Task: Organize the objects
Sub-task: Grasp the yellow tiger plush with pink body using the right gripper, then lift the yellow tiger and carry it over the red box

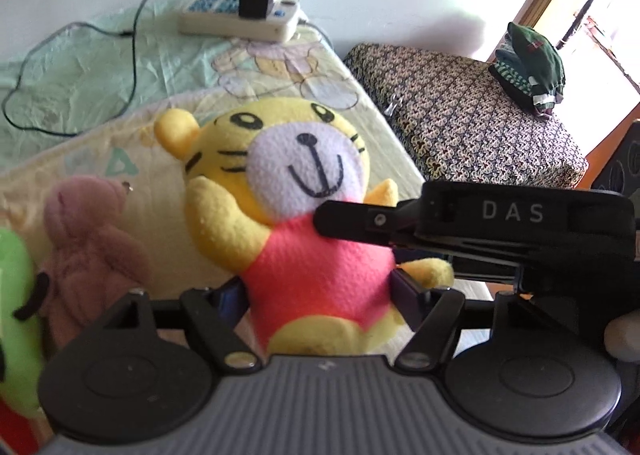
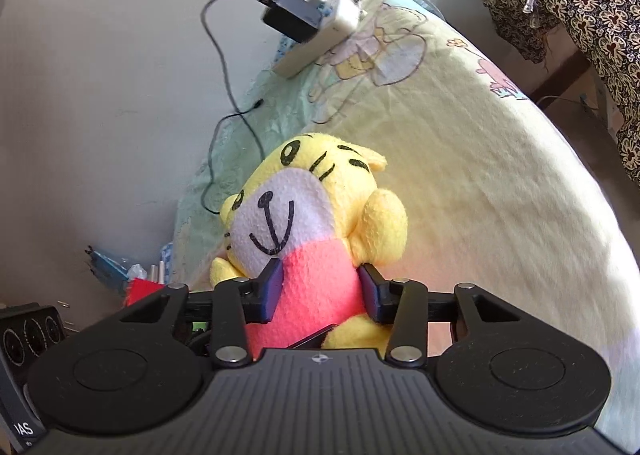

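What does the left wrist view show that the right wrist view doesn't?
Only left wrist: a pink plush, a green plush, folded clothes and the right gripper reaching in. Only right wrist: clutter by the wall. Both: the yellow tiger plush clamped at its red torso by both grippers' jaws, and the power strip.

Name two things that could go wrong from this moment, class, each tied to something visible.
1. Both tools, left tool and right tool, pinch the yellow tiger plush at its red torso; pulling apart could strain its seams.
2. The pink plush and green toy lie close beside it, so a sideways swing might knock them.
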